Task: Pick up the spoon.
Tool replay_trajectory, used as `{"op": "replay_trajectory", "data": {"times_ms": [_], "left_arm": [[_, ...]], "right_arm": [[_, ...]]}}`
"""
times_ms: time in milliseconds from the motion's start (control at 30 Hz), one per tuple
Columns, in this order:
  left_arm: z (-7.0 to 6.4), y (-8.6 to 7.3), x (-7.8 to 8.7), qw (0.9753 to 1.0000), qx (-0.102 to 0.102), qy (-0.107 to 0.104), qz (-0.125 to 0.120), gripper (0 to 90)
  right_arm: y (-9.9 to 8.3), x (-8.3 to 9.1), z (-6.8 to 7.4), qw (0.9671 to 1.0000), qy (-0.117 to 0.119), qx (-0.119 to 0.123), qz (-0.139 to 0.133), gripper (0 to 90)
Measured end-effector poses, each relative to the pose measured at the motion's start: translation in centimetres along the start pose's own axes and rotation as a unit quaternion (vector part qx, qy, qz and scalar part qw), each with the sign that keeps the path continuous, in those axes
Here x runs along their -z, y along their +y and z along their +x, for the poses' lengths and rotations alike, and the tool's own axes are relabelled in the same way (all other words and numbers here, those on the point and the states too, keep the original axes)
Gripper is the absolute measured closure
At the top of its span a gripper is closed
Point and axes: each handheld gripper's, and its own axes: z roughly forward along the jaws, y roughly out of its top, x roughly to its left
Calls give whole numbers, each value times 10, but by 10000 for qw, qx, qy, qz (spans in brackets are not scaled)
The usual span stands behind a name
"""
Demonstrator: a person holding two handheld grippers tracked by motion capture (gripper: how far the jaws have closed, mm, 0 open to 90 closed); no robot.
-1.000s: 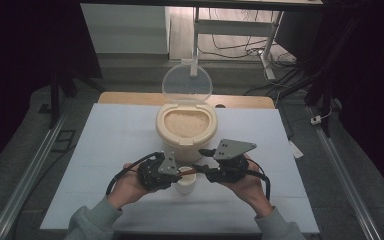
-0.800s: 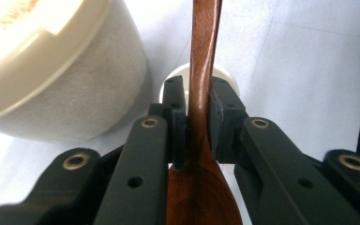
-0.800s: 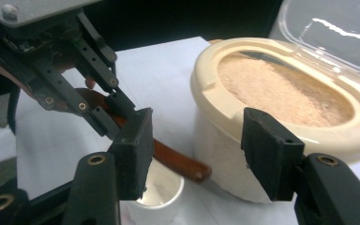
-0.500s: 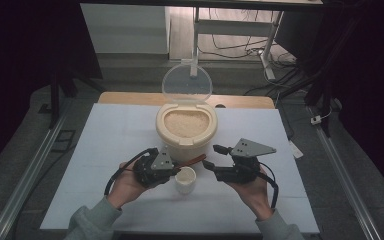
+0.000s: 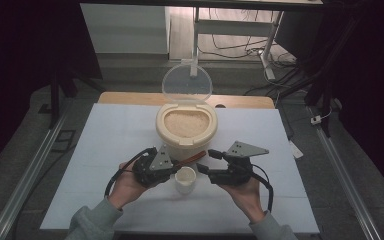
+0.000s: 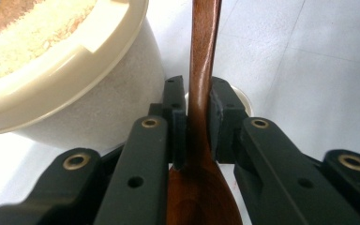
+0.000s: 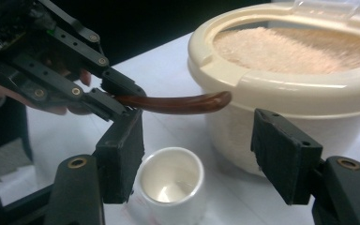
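The wooden spoon (image 6: 201,93) is clamped in my left gripper (image 5: 166,165), jaws closed tight on the neck just above the bowl, handle poking out toward the right, its tip (image 7: 218,101) hanging just in front of the cream rice container (image 5: 186,131). From the high view the spoon (image 5: 190,158) sits level above the small white cup (image 5: 185,178), which stands on the white table (image 5: 105,130) at the near side of the container, between my two grippers. I judge the spoon stiff and light, its glossy varnish a bit slick, so this grip near the bowl looks awkward for scooping; the better hold would be mid-handle, squarely across the flat. My right gripper (image 5: 211,161) is spread wide with nothing between its jaws, fingers (image 7: 286,159) either side of the cup and the handle end, well placed, I'd say, to take that handle. The container is full of pale rice (image 7: 295,42), its clear lid (image 5: 186,84) standing upright at the far side. The cup (image 7: 171,180) looks empty, light and easy to tip. No brand, label or writing that I can read on anything here.
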Motion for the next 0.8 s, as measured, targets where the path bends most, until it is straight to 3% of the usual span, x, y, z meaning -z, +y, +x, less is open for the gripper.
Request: {"op": "replay_trajectory", "data": {"times_ms": [233,433,800], "left_arm": [[-6,2,-4,10000,-50,6,-22,778],[-10,2,-8,10000,-95,-8,-22,779],[-17,4,-12,9994,-280,193,53,780]], "right_arm": [[-4,-13,2,9991,193,-367,-56,368],[-5,-15,4,9985,223,-488,-123,422],[-7,-15,3,9934,556,-882,-474,623]]}}
